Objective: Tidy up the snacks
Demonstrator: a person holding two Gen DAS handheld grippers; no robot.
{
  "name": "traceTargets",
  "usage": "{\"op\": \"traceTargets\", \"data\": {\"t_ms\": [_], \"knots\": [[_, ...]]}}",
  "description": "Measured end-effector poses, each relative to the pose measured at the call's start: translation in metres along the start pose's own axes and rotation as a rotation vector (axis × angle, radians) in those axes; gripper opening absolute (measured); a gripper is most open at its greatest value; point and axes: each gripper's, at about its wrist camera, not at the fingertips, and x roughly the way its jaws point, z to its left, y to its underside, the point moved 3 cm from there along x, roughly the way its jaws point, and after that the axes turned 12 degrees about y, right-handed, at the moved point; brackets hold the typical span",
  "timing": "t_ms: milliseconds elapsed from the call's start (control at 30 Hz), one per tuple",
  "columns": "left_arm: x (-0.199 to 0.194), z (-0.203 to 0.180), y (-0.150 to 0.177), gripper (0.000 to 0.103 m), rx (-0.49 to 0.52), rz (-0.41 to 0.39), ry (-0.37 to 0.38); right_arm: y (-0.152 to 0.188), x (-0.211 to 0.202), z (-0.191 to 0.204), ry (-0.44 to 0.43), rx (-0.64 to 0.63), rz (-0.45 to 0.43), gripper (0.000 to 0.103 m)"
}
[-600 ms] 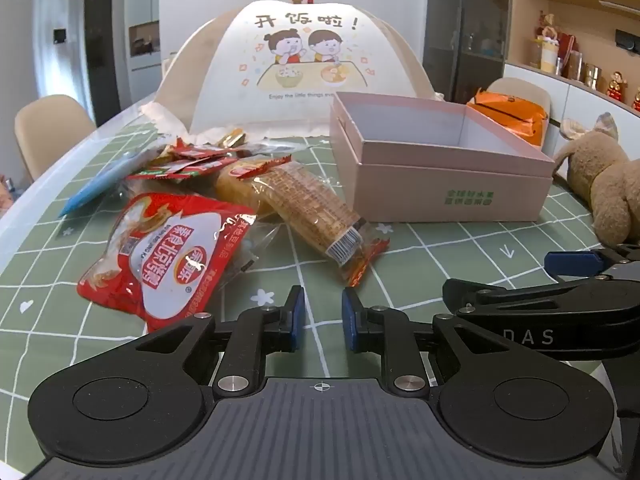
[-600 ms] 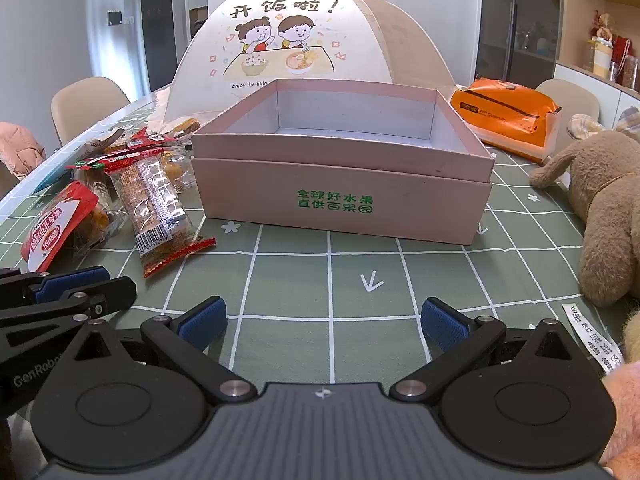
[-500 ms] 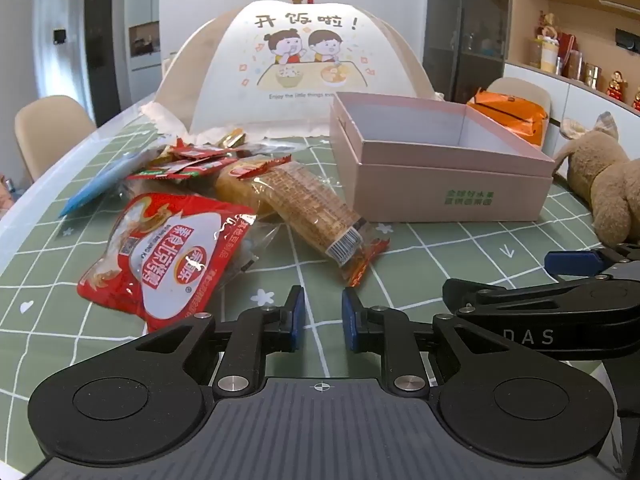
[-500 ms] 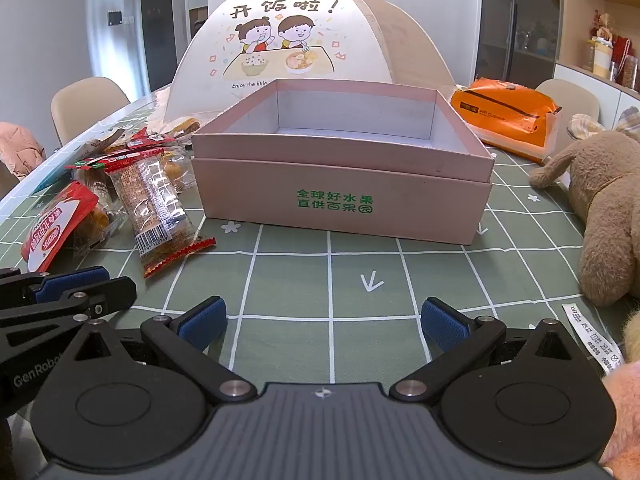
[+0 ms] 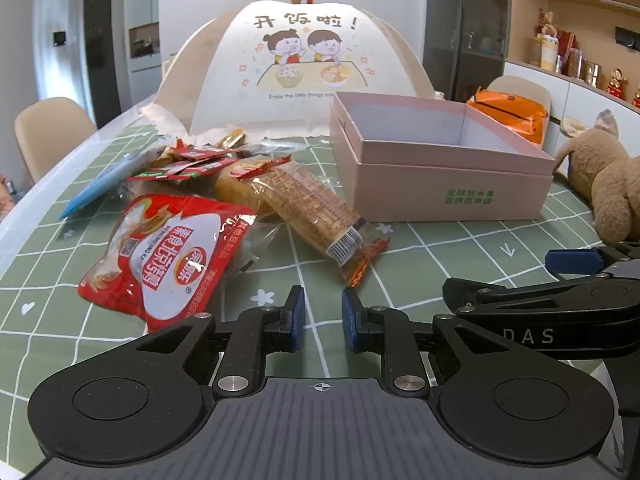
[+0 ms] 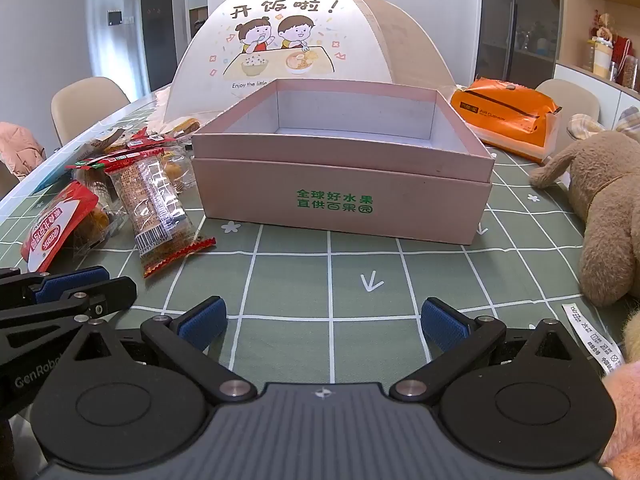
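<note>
A pile of snacks lies on the green checked tablecloth, left of an open, empty pink box (image 5: 440,188) (image 6: 340,208). Nearest me is a red and white pouch (image 5: 168,256) (image 6: 48,232). A long clear-wrapped biscuit pack (image 5: 312,208) (image 6: 156,200) lies beside it, with small red packets (image 5: 188,164) behind. My left gripper (image 5: 323,316) hovers just short of the pouch and biscuit pack; its pads are nearly together with nothing between them. My right gripper (image 6: 324,320) stands wide open over bare cloth in front of the box, holding nothing.
A domed mesh food cover (image 5: 304,72) stands behind the snacks and box. A brown plush toy (image 6: 608,208) lies at the right, an orange pack (image 6: 504,116) behind it. A blue packet (image 5: 100,184) lies near the table's left edge. Beige chairs stand beyond.
</note>
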Motion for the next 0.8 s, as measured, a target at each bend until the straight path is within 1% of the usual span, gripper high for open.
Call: {"op": "traceTargets", "data": {"t_ms": [800], "knots": [[-0.0002,0.0013,0.0004,0.024,0.007,0.001,-0.005,0.0001,-0.0003,-0.0002,0.000,0.000,0.000,0.103]]}}
